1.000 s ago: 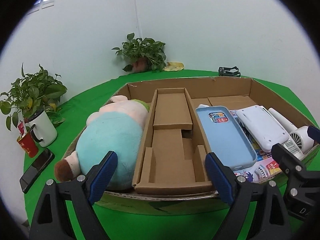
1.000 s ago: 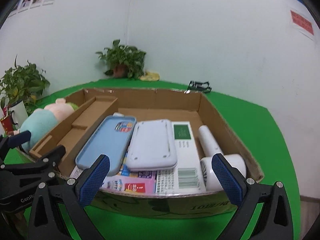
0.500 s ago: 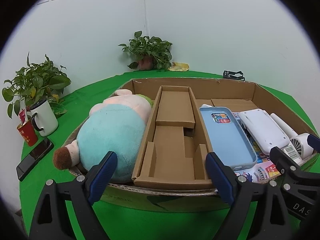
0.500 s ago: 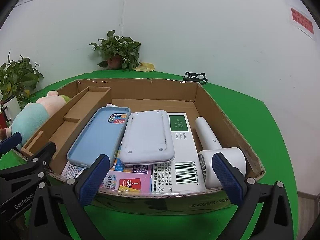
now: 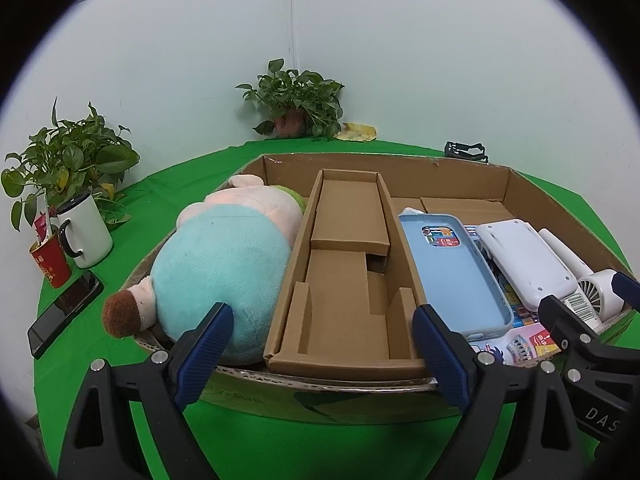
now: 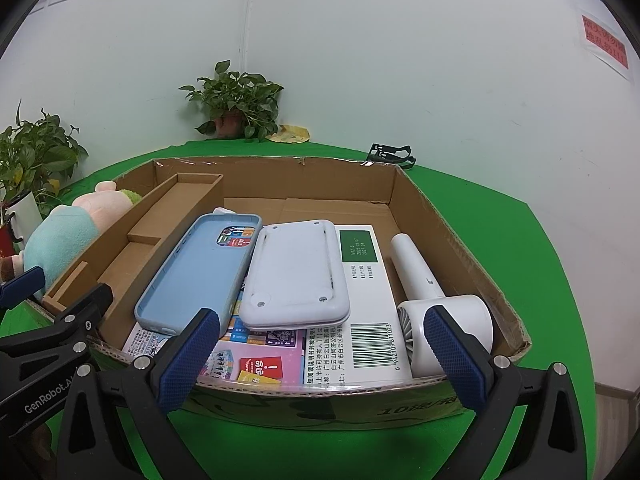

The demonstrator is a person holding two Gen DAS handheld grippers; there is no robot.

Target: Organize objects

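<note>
Two grippers, left gripper (image 5: 320,348) & right gripper (image 6: 324,348), hover w/ jaws spread wide, nothing held, at the near rim of the cardboard box (image 6: 460,236). Inside: plush toy (image 5: 224,264) left, cardboard insert (image 5: 348,264) mid, blue phone case (image 6: 200,268), white device (image 6: 296,276), handheld fan (image 6: 440,312) stacked right, prob. sorted by bulk. Vs 1 s ago: both cams sit higher & slightly back; contents unmoved.

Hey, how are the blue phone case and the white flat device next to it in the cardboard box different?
The light blue phone case lies hollow side up with a camera cutout; the white flat plastic device shows a closed back with screws. The case is longer and narrower, the device wider. Both lie tilted on printed packaging in the cardboard box.
</note>
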